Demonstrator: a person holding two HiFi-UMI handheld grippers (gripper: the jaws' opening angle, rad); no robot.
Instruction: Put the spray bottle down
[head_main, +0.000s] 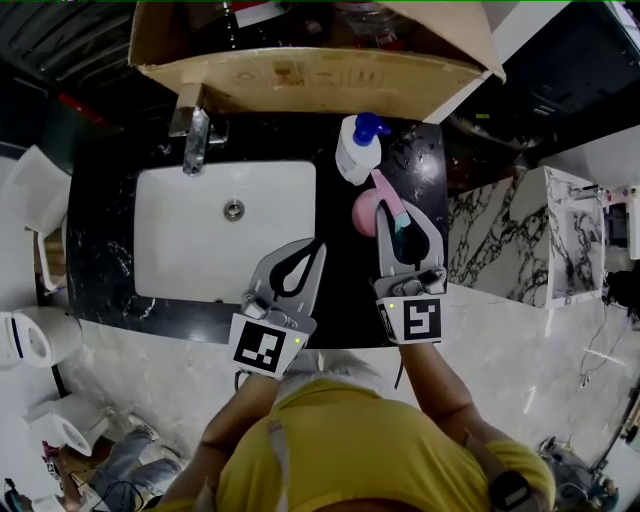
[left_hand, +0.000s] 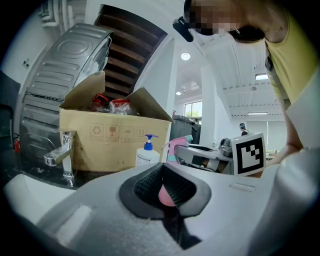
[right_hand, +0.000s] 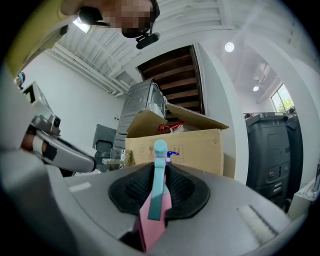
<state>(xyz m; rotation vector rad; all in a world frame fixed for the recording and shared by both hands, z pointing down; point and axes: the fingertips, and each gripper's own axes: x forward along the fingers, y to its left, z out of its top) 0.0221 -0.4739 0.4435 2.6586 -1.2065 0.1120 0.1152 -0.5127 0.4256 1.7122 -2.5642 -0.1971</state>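
- A faucet stands at the back left of the black tabletop, behind the white sink.
- The left gripper hovers over the sink's front right corner, its fingers clenched tip to tip on nothing.
- A white soap bottle stands near the back edge, right of the sink, below a cardboard box.
- The pink spray bottle is just in front of the soap bottle, toward the right edge, with the right gripper fingers grasping its head.

Left claw pressed shut, right claw clamped, both level, side by side.
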